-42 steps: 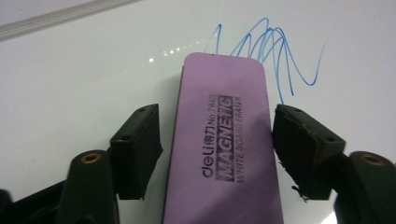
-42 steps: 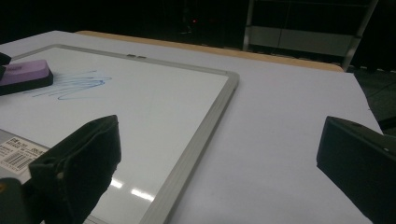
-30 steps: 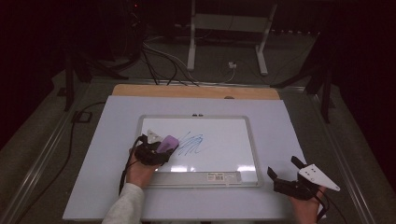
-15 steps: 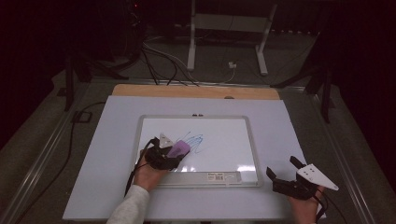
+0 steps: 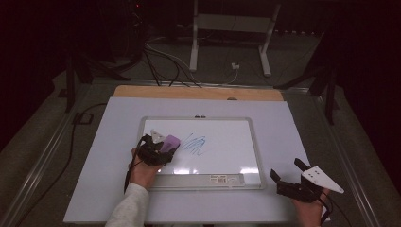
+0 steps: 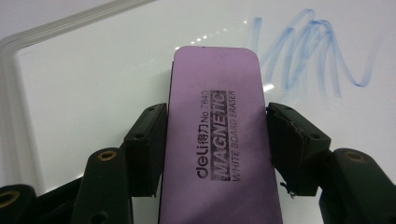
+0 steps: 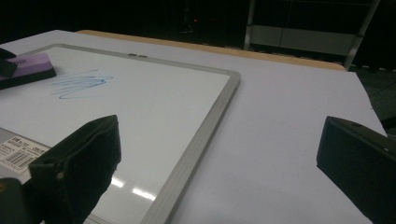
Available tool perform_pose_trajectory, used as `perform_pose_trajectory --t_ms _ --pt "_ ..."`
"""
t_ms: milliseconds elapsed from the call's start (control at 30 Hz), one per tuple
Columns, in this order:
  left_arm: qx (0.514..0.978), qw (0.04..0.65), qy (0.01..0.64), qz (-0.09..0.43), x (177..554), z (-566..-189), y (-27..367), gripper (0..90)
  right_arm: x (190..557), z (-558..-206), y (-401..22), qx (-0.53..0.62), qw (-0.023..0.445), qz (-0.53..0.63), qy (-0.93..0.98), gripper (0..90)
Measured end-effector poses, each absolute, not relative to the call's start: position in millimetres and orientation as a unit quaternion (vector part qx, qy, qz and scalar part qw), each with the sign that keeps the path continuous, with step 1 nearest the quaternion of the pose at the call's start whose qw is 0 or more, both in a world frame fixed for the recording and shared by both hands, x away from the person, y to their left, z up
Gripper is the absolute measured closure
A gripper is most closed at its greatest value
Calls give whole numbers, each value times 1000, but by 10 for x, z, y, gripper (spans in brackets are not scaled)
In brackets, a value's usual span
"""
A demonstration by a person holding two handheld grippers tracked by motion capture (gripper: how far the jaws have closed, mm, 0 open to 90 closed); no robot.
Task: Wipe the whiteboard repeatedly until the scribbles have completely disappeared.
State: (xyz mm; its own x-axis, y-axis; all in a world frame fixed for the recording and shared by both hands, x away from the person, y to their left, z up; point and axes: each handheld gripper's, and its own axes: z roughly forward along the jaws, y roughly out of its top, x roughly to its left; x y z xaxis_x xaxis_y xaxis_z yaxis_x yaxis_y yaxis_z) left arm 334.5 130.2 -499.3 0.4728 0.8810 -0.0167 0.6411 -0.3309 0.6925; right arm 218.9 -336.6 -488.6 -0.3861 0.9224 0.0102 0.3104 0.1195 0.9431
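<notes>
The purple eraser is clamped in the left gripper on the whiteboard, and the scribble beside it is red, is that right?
Not quite. The scribble is blue, not red, as the left gripper view shows. The rest holds: the purple eraser is clamped in the left gripper on the whiteboard.

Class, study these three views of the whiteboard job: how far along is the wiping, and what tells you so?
Done: the left gripper is shut on the purple eraser and has it on the whiteboard, left of the marks. In hand: the eraser sits just beside the blue scribble. Left: the scribble looks faint but is not yet wiped off. The right gripper rests open on the table, off the board's lower right corner.
</notes>
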Motion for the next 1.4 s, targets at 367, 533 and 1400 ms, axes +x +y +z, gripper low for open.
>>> perform_pose_trajectory --t_ms 367,533,1400 --pt "828 340 418 156 3214 -4987 877 420 2192 -4889 -3349 453 316 482 680 0" --pt "848 348 372 145 3133 -4986 650 420 2192 -4888 -3352 453 316 482 680 0" --pt "828 345 416 147 3281 -4995 715 420 2190 -4890 -3353 455 316 481 680 0"
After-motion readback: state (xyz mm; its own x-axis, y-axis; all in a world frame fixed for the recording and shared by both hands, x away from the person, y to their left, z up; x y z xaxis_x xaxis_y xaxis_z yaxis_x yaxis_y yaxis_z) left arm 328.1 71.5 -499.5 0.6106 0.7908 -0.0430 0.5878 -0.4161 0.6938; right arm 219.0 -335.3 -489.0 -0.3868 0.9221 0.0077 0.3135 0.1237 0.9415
